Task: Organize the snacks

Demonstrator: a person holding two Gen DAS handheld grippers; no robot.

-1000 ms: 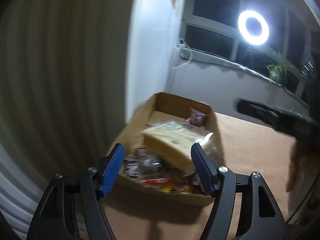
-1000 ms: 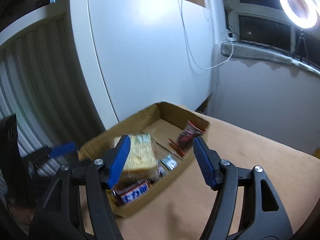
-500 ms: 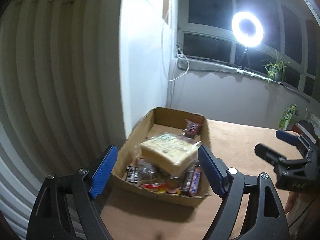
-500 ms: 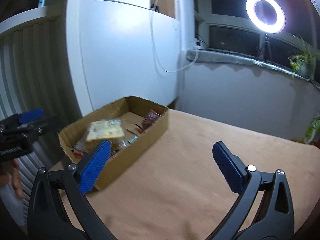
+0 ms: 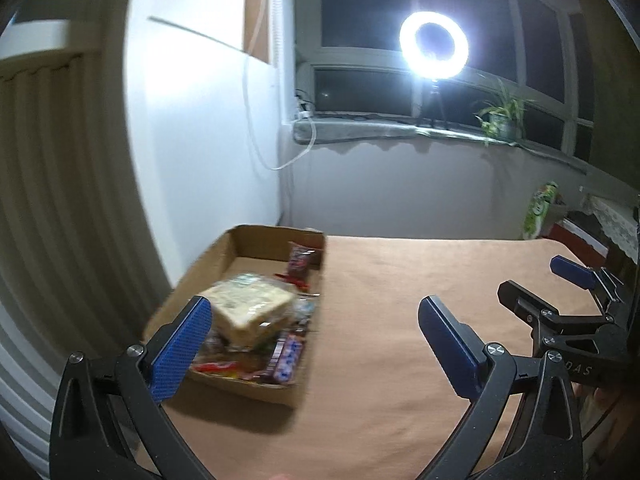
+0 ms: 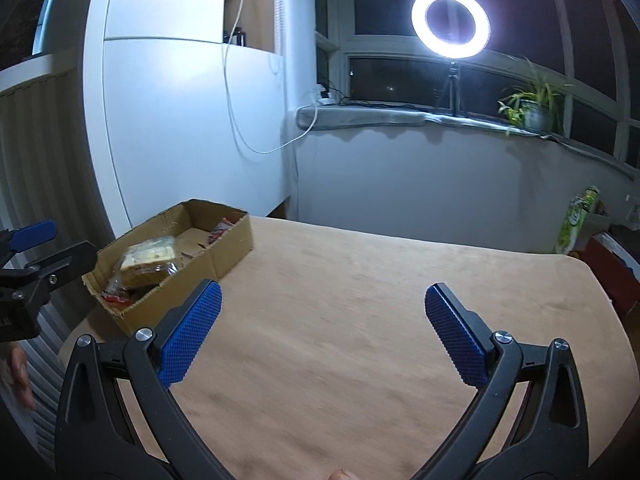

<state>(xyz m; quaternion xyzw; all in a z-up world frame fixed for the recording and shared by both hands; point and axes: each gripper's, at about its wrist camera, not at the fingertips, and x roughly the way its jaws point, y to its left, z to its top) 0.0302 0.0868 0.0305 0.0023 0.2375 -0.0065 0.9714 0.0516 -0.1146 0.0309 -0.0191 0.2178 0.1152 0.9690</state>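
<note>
An open cardboard box (image 5: 276, 236) sits at the table's far left corner, also in the right wrist view (image 6: 232, 248). Inside lie a wrapped sandwich (image 5: 250, 308) (image 6: 150, 256), a red snack packet (image 5: 298, 262) and a candy bar (image 5: 288, 360) among other wrappers. My left gripper (image 5: 314, 312) hovers just before the box, its jaws opening, with nothing between them. My right gripper (image 6: 323, 294) stands open over bare tabletop, right of the box, holding nothing. Each gripper's blue fingers (image 5: 572, 274) (image 6: 32, 234) show at the edge of the other's view.
The tan table (image 6: 380, 280) stretches right from the box. A white cabinet (image 6: 180, 120) stands behind the box, a ribbed panel to its left. A ring light (image 6: 450, 22) and a potted plant (image 6: 532, 108) sit on the windowsill. A green bag (image 6: 576, 216) stands beyond the table's right end.
Both grippers have drawn back from the box and their jaws have spread wide. The right gripper has swung to the right over the bare table. The sandwich lies in the box.
</note>
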